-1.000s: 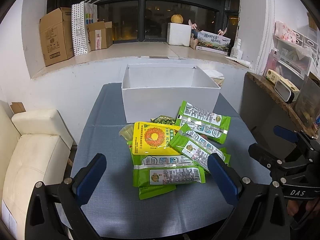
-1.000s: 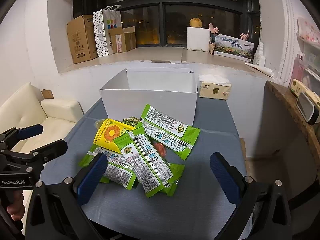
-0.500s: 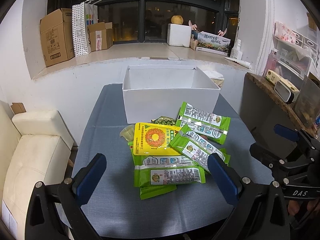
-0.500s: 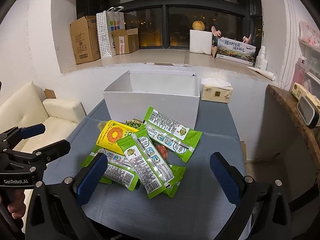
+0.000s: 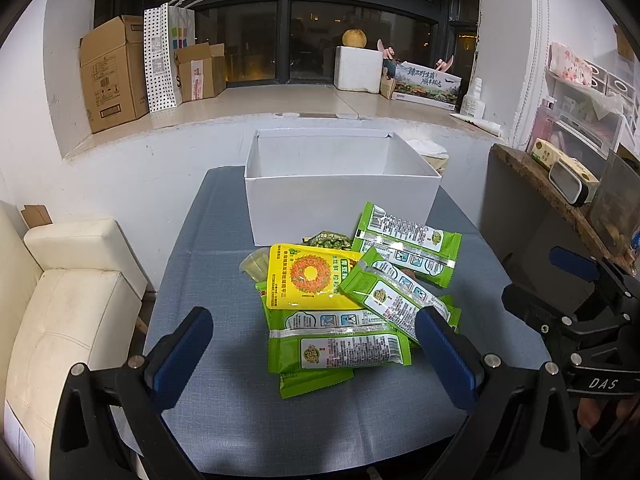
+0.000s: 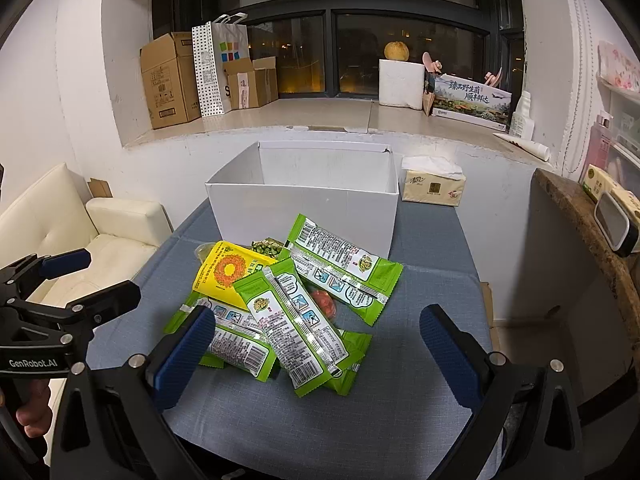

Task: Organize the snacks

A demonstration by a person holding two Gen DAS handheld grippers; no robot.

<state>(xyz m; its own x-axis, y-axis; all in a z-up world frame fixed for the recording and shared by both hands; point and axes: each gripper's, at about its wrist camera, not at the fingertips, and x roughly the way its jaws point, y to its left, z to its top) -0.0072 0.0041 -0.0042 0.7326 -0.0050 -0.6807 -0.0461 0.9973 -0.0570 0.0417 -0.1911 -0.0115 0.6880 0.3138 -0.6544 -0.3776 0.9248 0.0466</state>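
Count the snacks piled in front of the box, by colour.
Green packets: 4 in plain sight, maybe more buried
Yellow packet: 1
Small dark green pack: 1
Pale cup: 1
Red piece: 1, mostly hidden
Total: at least 8

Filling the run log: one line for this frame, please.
stage: pre-grasp | left gripper: open, empty | right gripper: open, empty | snack packets: piled on table | white box: no snacks visible

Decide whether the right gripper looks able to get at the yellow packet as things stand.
Probably only partly: the right gripper is open, but a green packet overlaps the yellow packet, leaving mainly its far-left part exposed.
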